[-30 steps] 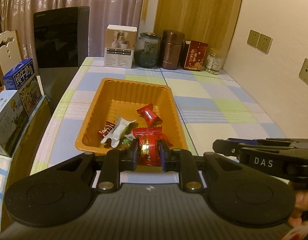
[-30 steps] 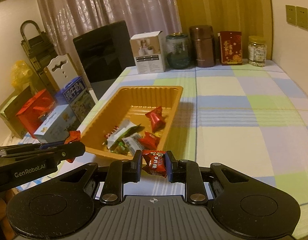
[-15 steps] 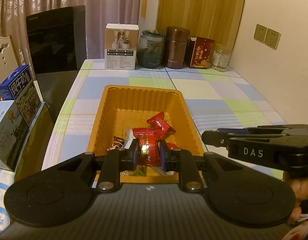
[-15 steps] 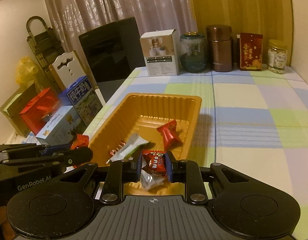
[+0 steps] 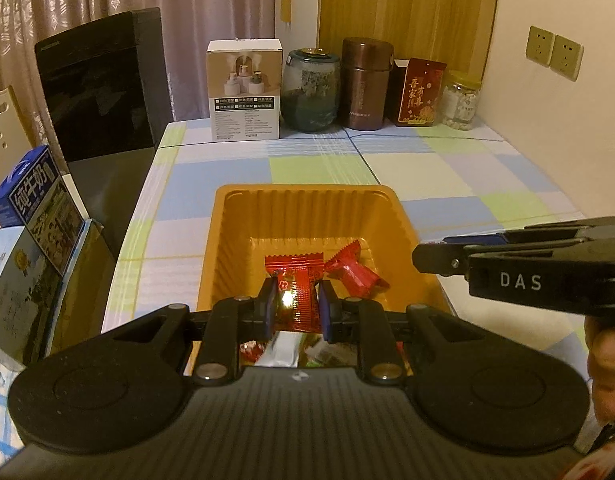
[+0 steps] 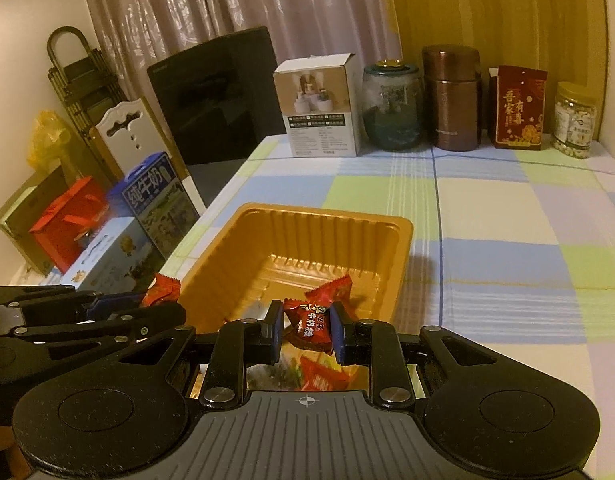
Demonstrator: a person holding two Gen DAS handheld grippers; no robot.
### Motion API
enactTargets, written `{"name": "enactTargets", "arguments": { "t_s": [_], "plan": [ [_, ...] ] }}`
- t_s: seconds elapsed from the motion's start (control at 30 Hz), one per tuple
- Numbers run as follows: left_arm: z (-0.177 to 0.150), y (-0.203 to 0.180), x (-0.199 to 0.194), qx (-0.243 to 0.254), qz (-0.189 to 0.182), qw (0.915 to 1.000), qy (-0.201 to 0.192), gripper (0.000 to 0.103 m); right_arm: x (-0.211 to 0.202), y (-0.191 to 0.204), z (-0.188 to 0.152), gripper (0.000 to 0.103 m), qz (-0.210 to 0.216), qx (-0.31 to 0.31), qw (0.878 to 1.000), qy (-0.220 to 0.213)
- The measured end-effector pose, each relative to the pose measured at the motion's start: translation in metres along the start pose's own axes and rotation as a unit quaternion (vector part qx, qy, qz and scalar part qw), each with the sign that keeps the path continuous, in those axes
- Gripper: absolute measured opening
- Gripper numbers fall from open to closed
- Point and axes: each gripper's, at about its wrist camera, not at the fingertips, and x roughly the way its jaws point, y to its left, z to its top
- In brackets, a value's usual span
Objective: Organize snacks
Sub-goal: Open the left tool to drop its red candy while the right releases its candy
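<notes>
An orange plastic tray (image 5: 235,248) (image 6: 391,268) lies on the checked tablecloth with several wrapped snacks in its near half. My left gripper (image 5: 295,304) is shut on a flat red snack packet (image 5: 297,284) and hangs over the tray's near end. A red twisted candy (image 5: 349,268) lies in the tray just right of it. My right gripper (image 6: 305,328) is shut on a small red candy packet (image 6: 309,324), also above the tray's near part. In the right wrist view the left gripper (image 6: 163,302) comes in from the left with its red packet (image 6: 161,288) sticking out.
At the table's far edge stand a white box (image 5: 245,90), a glass jar (image 5: 311,90), a brown canister (image 5: 367,84), a red packet (image 5: 419,92) and a small jar (image 5: 461,100). Milk cartons (image 5: 31,208) sit left of the table, beside a black panel (image 5: 103,88). A wall is on the right.
Both grippers have moved forward over the tray, each still holding its red packet. The tray now sits lower and closer in both views.
</notes>
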Motion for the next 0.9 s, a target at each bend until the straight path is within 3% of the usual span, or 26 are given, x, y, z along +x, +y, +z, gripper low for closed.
{"name": "enactTargets", "arguments": {
  "t_s": [0.9],
  "plan": [
    [0.028, 0.01, 0.085, 0.008, -0.013, 0.9998, 0.011, 0.019, 0.057, -0.042, 0.033, 0.025, 0.001, 0.044, 0.999, 0.019]
  ]
}}
